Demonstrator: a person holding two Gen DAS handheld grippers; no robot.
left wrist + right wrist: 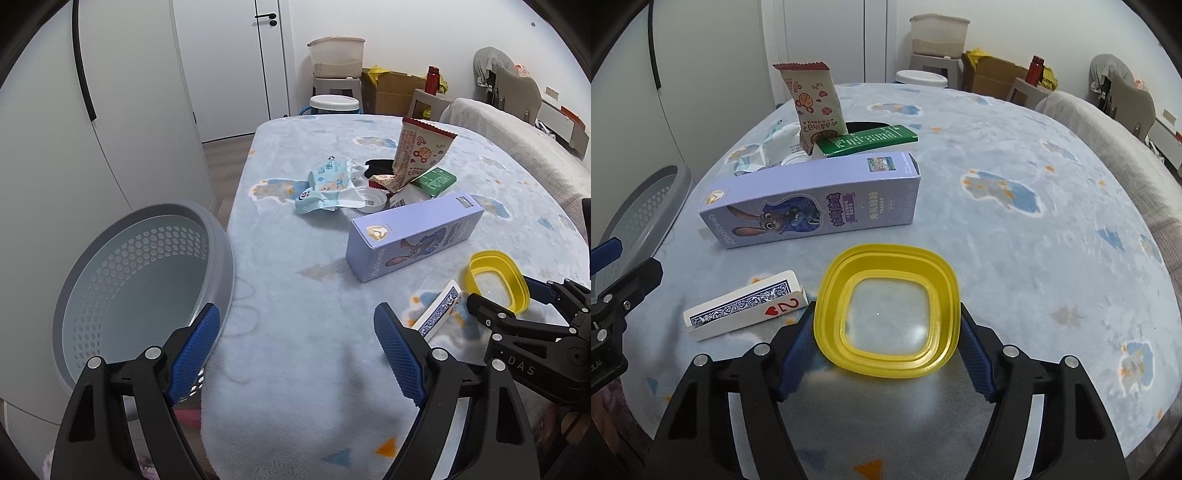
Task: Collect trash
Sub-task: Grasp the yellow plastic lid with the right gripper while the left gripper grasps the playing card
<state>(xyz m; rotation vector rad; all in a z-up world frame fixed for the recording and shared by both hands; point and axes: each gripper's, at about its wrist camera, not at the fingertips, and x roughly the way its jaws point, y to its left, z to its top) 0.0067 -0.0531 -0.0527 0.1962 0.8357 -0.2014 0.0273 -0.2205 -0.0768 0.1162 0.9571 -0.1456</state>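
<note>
A yellow-rimmed lid (886,258) with a clear middle lies between the blue pads of my right gripper (886,310), which touch its two sides. In the left wrist view the lid (495,280) stands tilted at the tips of the right gripper (506,295). My left gripper (295,314) is open and holds nothing, over the table's near edge beside a grey perforated basket (140,280). On the blanket lie a playing-card box (746,302), a purple carton (812,203), a green box (868,140), a snack bag (816,103) and a wet-wipe pack (328,184).
A pale blue blanket (295,258) covers the table. A white cap (371,199) lies by the wipes. White wardrobe doors (129,110) stand behind the basket. Stools, a cardboard box (391,88) and a chair (517,88) line the far wall.
</note>
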